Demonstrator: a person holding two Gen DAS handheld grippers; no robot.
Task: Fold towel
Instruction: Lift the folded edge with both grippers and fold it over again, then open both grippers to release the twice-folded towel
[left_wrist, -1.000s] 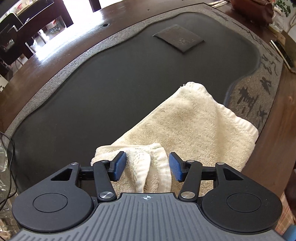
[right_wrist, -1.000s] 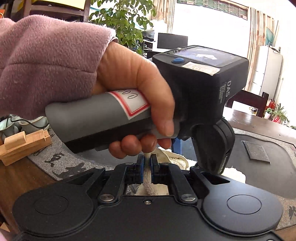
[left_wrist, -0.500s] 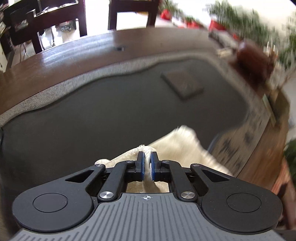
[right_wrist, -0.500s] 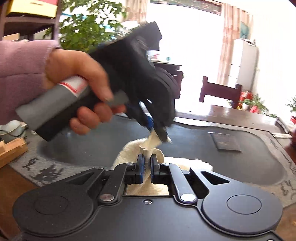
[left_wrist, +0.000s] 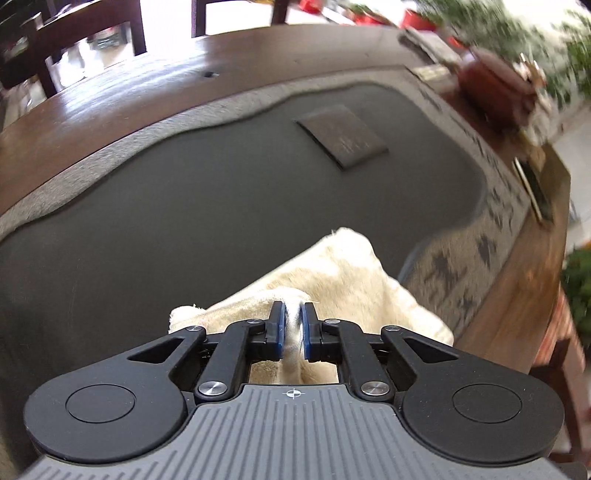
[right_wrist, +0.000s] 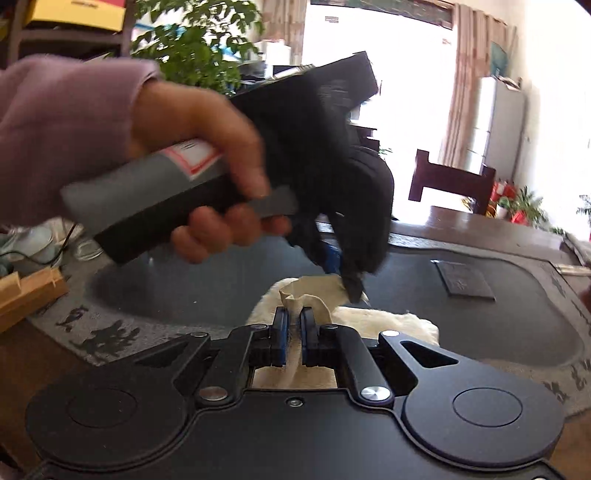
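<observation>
Since a second ago our left gripper (left_wrist: 293, 325) clamped a towel (left_wrist: 343, 280) fold, fingers just easing wider | right gripper (right_wrist: 293, 328) fingers pinch its edge | towel on dark mat (left_wrist: 184, 221), near corner lifted

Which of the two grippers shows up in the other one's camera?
The left gripper. The right wrist view shows it from outside, held by a hand in a pink sleeve, pinching the towel. The left view shows only its own jaws.
</observation>
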